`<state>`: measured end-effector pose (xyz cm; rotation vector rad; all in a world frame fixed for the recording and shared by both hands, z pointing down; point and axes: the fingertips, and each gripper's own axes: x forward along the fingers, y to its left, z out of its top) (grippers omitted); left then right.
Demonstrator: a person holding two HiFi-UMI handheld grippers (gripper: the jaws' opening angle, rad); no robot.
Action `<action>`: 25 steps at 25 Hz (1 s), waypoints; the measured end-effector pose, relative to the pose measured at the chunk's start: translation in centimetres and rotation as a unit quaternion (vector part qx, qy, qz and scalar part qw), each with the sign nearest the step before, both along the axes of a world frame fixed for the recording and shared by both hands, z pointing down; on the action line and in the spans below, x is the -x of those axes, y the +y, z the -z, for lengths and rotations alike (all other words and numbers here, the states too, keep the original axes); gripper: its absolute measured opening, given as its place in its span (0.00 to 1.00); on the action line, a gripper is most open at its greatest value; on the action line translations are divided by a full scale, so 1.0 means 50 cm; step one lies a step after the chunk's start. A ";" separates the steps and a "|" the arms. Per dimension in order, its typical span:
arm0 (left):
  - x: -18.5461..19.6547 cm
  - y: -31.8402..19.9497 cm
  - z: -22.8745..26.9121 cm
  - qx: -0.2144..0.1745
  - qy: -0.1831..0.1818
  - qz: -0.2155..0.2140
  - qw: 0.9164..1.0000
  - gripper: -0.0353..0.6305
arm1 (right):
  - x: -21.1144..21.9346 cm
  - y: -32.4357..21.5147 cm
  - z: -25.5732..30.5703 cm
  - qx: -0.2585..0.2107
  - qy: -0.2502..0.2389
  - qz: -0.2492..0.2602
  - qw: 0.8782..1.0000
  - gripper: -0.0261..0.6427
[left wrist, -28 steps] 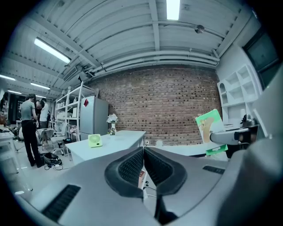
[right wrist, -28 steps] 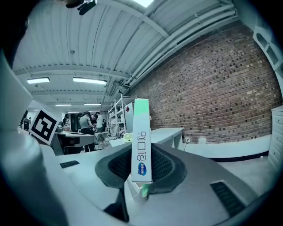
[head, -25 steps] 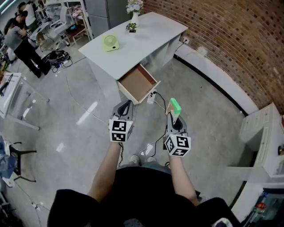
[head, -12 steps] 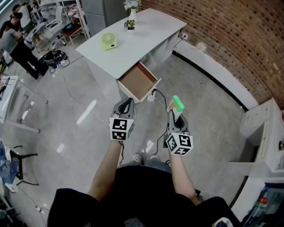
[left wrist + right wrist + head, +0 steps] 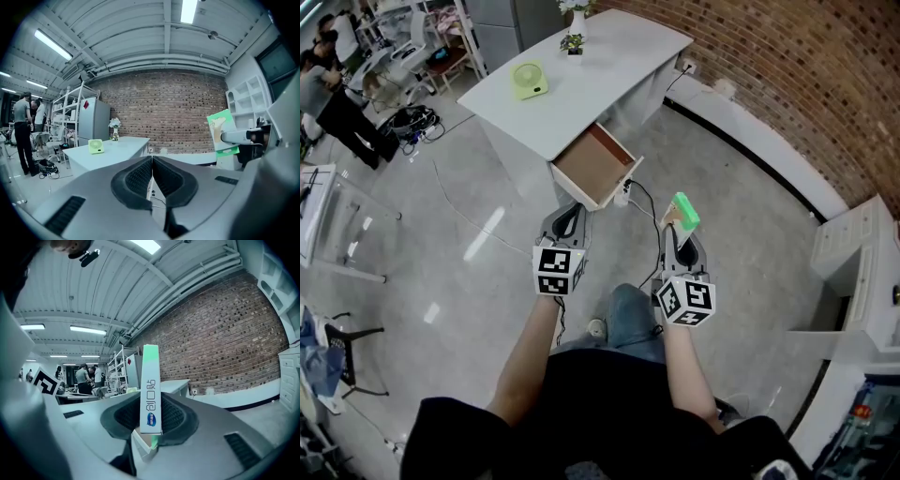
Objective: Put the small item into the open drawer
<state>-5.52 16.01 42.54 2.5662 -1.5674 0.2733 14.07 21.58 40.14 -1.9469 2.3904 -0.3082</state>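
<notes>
Plaster box: a slim green box (image 5: 685, 212) (image 5: 151, 390) stands upright between the right gripper's pads, up in the air over the floor and not in the drawer
Right gripper (image 5: 680, 226) (image 5: 151, 417): jaws narrow, pressed on the lower part of the box, whose top rises above them
Left gripper (image 5: 570, 217) (image 5: 152, 174): pads together with nothing between them, held level beside the right one
Drawer (image 5: 592, 165): pulled open from the desk, brown inside, ahead of both grippers and apart from them
Desk (image 5: 591, 84): white, carrying a pale green fan (image 5: 528, 81) (image 5: 96, 146) and a small potted plant (image 5: 573, 43)
Surroundings: brick wall (image 5: 787, 75) at right, people (image 5: 328, 89) standing far left
</notes>
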 end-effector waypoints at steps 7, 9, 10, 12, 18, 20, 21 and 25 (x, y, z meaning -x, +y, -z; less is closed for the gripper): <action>0.003 -0.010 -0.008 0.008 0.005 0.004 1.000 0.09 | 0.003 -0.010 -0.002 0.005 0.010 0.000 1.000 0.16; 0.002 -0.018 -0.007 0.006 0.005 0.004 1.000 0.09 | 0.001 -0.020 -0.004 0.005 0.009 0.000 1.000 0.16; 0.003 -0.023 -0.007 0.006 0.005 0.005 1.000 0.09 | 0.000 -0.026 -0.006 0.005 0.009 0.000 1.000 0.16; 0.007 -0.034 -0.008 0.005 0.004 0.008 1.000 0.09 | 0.003 -0.039 -0.010 0.005 0.009 0.001 1.000 0.16; 0.012 -0.096 -0.019 0.003 -0.004 0.029 1.000 0.09 | -0.008 -0.103 -0.027 0.009 0.010 0.005 1.000 0.16; 0.012 -0.125 -0.029 0.006 -0.003 0.039 0.999 0.09 | -0.018 -0.131 -0.036 0.011 0.011 0.007 1.000 0.16; 0.010 -0.143 -0.035 0.007 -0.003 0.042 0.999 0.09 | -0.024 -0.149 -0.040 0.012 0.012 0.007 1.000 0.16; -0.004 -0.226 -0.057 0.011 -0.005 0.052 0.999 0.09 | -0.046 -0.245 -0.062 0.017 0.010 0.012 1.000 0.16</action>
